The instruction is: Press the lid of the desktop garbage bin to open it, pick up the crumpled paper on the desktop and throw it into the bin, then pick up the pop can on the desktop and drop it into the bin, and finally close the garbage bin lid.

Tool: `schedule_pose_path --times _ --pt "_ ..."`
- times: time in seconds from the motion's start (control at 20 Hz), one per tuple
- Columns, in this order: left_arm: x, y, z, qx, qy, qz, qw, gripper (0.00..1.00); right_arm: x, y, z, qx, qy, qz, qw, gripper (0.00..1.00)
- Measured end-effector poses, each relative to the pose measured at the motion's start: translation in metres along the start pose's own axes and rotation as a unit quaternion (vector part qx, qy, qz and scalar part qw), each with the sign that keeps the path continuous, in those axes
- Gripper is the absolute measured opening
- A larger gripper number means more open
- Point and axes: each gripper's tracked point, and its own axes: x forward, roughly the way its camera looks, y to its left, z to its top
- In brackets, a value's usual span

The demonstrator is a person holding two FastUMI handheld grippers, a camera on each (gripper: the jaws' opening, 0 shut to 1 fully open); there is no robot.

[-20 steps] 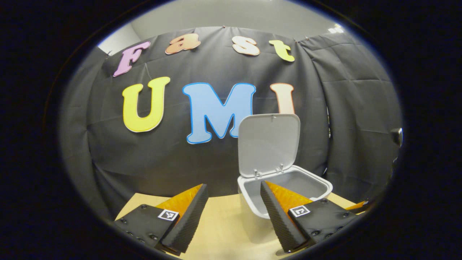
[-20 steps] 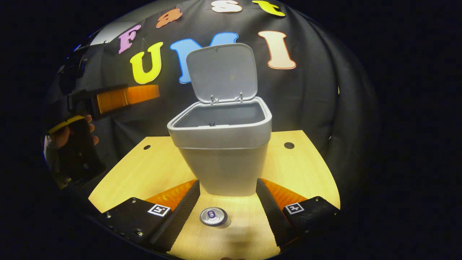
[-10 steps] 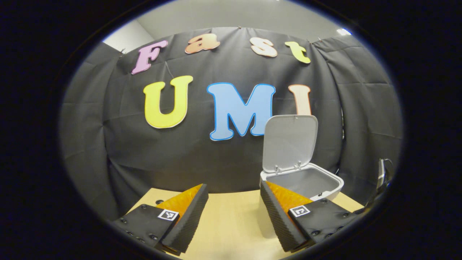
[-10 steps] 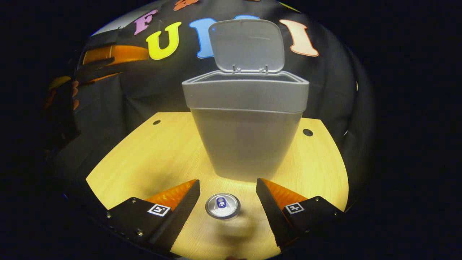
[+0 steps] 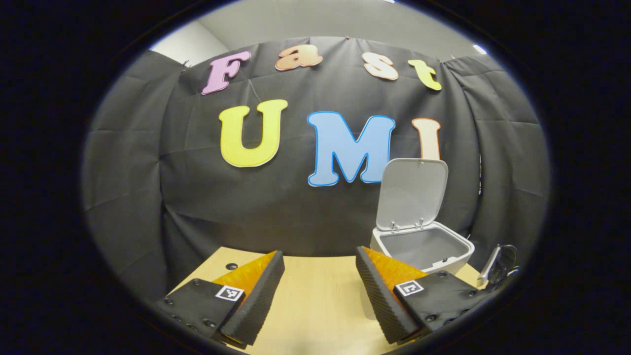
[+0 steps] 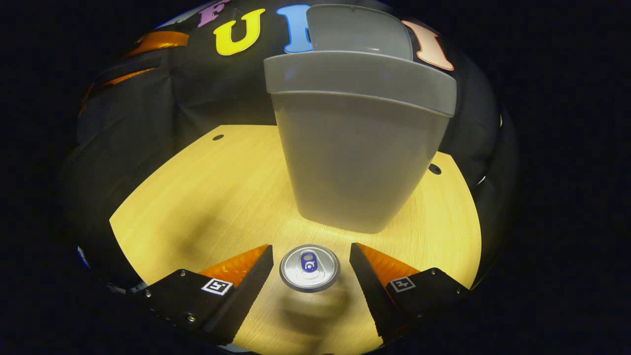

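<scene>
Right claw drops over the pop can

The right claw (image 6: 310, 276) has come lower, fingers apart either side of the pop can (image 6: 309, 267) standing before the open bin (image 6: 360, 143) mid-desk; grasping looks next. Left claw (image 5: 319, 291), apart, has drawn away.

One pop can (image 6: 309, 267), one garbage bin (image 6: 359, 143), one desktop (image 6: 207, 197), two hand-held grippers.
</scene>
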Motion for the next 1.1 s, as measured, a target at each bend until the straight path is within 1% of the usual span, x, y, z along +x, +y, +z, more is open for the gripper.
schedule_pose_path --times 0.25,0.3,0.35,0.4,0.45,0.6,0.85,1.1 --pt "-0.008 0.010 0.004 -0.014 -0.004 0.010 1.000 1.00 0.007 -0.001 -0.014 -0.008 0.016 -0.006 1.000 0.99" --pt "-0.009 0.012 0.004 -0.016 -0.003 0.011 1.000 1.00 0.008 -0.001 -0.014 -0.008 0.015 -0.008 1.000 0.90" --pt "-0.009 0.012 0.002 -0.017 -0.002 0.012 1.000 1.00 0.009 -0.001 -0.014 -0.007 0.017 -0.008 1.000 0.86" --pt "-0.011 0.013 0.002 -0.017 -0.002 0.014 1.000 1.00 0.008 0.000 -0.015 -0.007 0.017 -0.009 1.000 0.86" --pt "-0.011 0.015 0.002 -0.018 -0.001 0.015 1.000 0.93 0.008 0.000 -0.015 -0.007 0.016 -0.009 1.000 0.85" --pt "-0.012 0.018 -0.001 -0.020 0.001 0.018 1.000 0.96 0.002 0.003 -0.008 -0.012 0.007 -0.008 1.000 0.85" --pt "-0.012 0.018 -0.002 -0.018 0.001 0.016 1.000 0.94 -0.014 0.012 0.012 -0.016 -0.018 0.000 1.000 0.84" --pt "-0.010 0.015 -0.003 -0.017 0.002 0.013 1.000 0.96 -0.032 0.025 0.047 -0.009 -0.057 0.017 0.998 0.84"
